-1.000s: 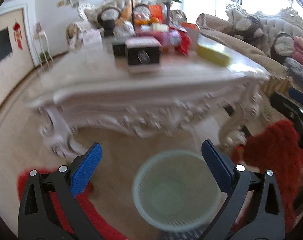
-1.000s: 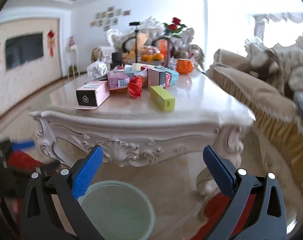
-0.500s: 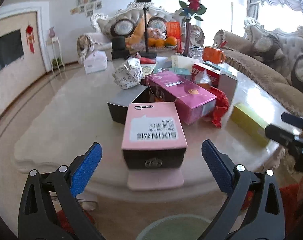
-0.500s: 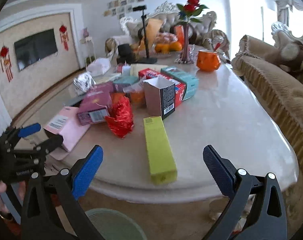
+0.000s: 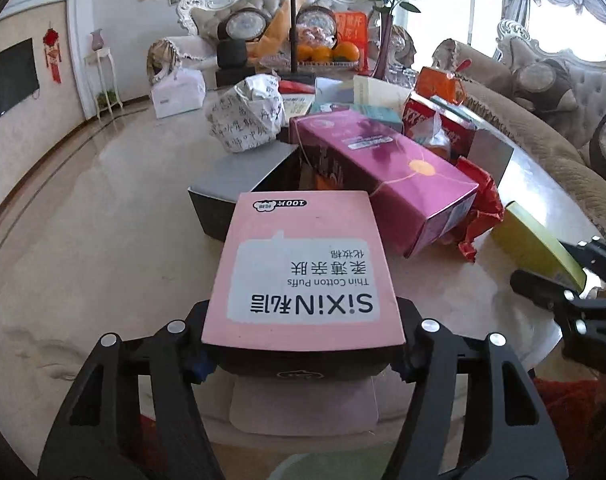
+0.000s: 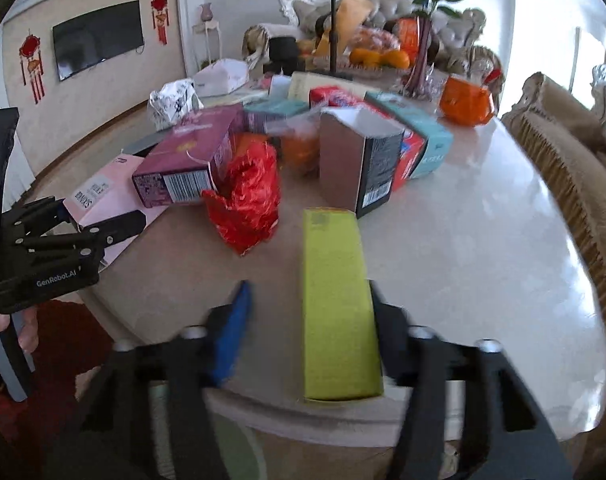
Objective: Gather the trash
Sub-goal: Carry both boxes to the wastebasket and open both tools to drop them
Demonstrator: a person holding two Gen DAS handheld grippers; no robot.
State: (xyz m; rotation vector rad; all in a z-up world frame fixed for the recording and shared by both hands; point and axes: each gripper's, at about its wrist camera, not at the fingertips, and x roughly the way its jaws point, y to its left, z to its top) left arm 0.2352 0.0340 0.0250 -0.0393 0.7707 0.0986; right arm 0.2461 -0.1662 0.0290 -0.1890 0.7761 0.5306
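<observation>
A pink cotton-puff box [image 5: 303, 272] lies at the near edge of the marble table [image 5: 83, 240]. My left gripper [image 5: 303, 344] is shut on its near end, fingers pressed against both sides; it also shows in the right wrist view [image 6: 99, 232]. A yellow-green box [image 6: 335, 300] lies near the table edge in the right wrist view. My right gripper [image 6: 307, 320] straddles it, partly closed: the right finger touches the box, the blue left pad [image 6: 231, 328] stands a little apart, blurred. A pale green bin [image 5: 331, 466] shows below the table edge.
Behind the two boxes lie a magenta box [image 5: 383, 176], a red crumpled wrapper [image 6: 247, 196], a grey-black box [image 5: 239, 188], an open brown carton [image 6: 359, 160], teal and red boxes, crumpled paper [image 5: 247, 116], a vase with a rose [image 5: 387, 28] and oranges. Sofas flank the table.
Both grippers moved forward to the table edge. The left one closed on the pink box. The right one narrowed around the yellow-green box.
</observation>
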